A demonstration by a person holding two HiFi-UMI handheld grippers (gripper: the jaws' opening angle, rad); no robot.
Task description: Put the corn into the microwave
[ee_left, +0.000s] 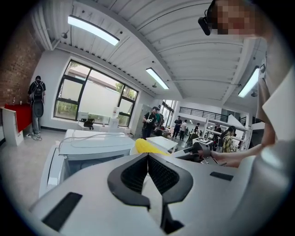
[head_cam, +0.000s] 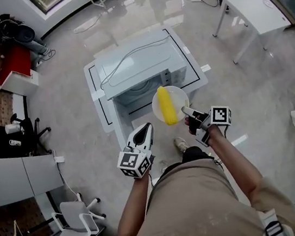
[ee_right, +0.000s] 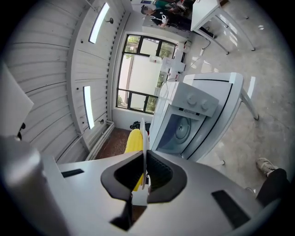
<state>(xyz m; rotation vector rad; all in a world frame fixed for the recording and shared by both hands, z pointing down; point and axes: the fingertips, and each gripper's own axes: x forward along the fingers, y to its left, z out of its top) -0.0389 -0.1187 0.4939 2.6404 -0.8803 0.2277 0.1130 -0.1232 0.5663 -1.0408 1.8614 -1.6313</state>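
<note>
Right gripper (head_cam: 185, 111) pinches the rim of a white plate (head_cam: 178, 94) at the plate's 4 o'clock. The edge grip keeps the plate about level, so the corn cob (head_cam: 166, 105) rides on top. Microwave (head_cam: 138, 62) at 12 o'clock, cavity facing the plate. Left gripper (head_cam: 147, 127) at 8 o'clock, jaws pressed together, empty, probably held clear.

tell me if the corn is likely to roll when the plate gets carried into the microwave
Probably apt to roll: the corn is a rounded cob lying loose on a smooth plate. The plate looks stiff, yet the right gripper pinches only one edge, so it may tilt under the load.
</note>
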